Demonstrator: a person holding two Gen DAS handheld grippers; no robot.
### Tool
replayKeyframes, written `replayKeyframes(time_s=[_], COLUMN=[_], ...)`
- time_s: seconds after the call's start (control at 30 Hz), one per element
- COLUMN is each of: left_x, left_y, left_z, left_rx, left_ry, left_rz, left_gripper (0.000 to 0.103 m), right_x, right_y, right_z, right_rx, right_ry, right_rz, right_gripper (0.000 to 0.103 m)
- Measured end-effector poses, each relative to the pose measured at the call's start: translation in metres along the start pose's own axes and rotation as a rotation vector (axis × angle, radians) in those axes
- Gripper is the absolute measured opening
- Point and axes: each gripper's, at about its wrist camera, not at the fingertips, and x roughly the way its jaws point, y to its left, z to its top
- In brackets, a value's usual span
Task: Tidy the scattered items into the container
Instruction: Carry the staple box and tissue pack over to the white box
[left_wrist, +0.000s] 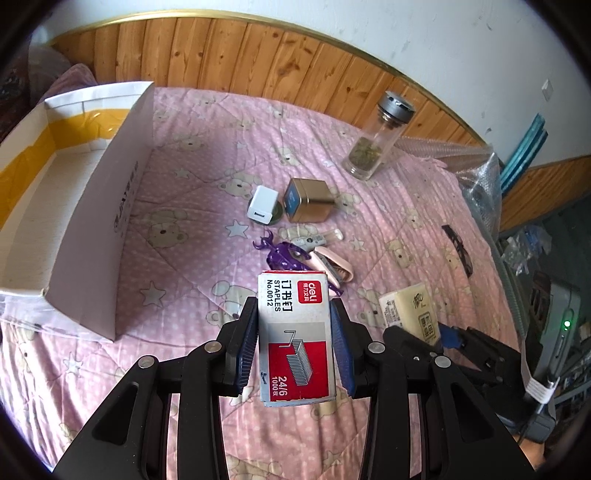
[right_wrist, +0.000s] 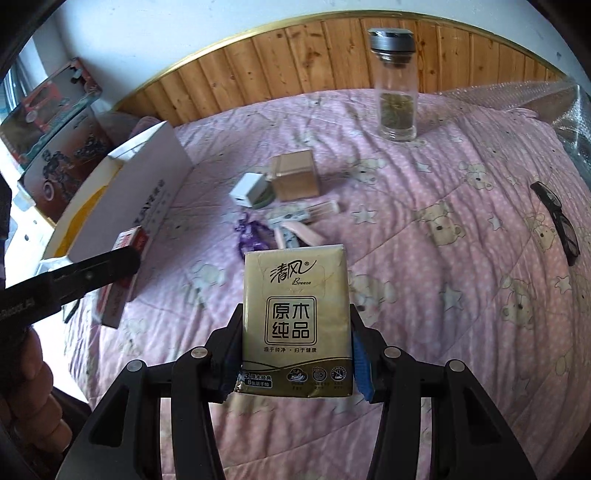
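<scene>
My left gripper (left_wrist: 294, 321) is shut on a red and grey staples box (left_wrist: 295, 336), held above the pink quilt. My right gripper (right_wrist: 295, 325) is shut on a gold tissue pack (right_wrist: 295, 325); that pack also shows at the right of the left wrist view (left_wrist: 410, 314). The open white cardboard box (left_wrist: 110, 206) stands at the left, also in the right wrist view (right_wrist: 155, 192). A white charger (left_wrist: 262, 210), a gold tin (left_wrist: 308, 199), a purple toy (left_wrist: 280, 254) and a pink item (left_wrist: 332, 267) lie in the middle.
A glass bottle with tea leaves (left_wrist: 376, 144) stands at the back, by the wooden wall panel (left_wrist: 258, 55). Black glasses (right_wrist: 557, 221) lie at the right on the quilt. Bubble wrap (left_wrist: 476, 177) sits at the right edge. Toy boxes (right_wrist: 55, 140) stand left of the bed.
</scene>
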Motion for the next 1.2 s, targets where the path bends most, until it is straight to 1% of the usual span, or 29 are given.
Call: replayKeyframes(time_s=[0.17, 0.3, 0.57, 0.73, 1.03, 1.2], left_x=[-0.01, -0.019, -0.028, -0.038, -0.067, -0.08], left_y=[0.003, 0.005, 0.02, 0.032, 0.062, 0.078], left_z=[0.0, 0.003, 0.011, 0.018, 0.035, 0.043], left_rx=[-0.009, -0.014, -0.045, -0.078, -0.147, -0.175], left_ry=[-0.005, -0.026, -0.04, -0.056, -0.113, -0.142], left_rz=[-0.013, -0.023, -0.035, -0.049, -0.064, -0.06], left_gripper=[0.039, 0.039, 0.039, 0.039, 0.039, 0.039], right_x=[-0.013, -0.022, -0.027, -0.029, -0.028, -0.025], right_y=[0.02, 0.034, 0.058, 0.073, 0.109, 0.13], right_z=[-0.003, -0.003, -0.001, 0.005, 0.02, 0.029], right_rx=[-0.014, -0.031, -0.058, -0.08, -0.137, -0.174], right_ry=[-0.018, -0.03, -0.035, -0.042, -0.046, -0.047], right_rz=[0.034, 0.058, 0.094, 0.113, 0.15, 0.165], right_gripper=[0.051, 0.051, 0.051, 0.051, 0.051, 0.051])
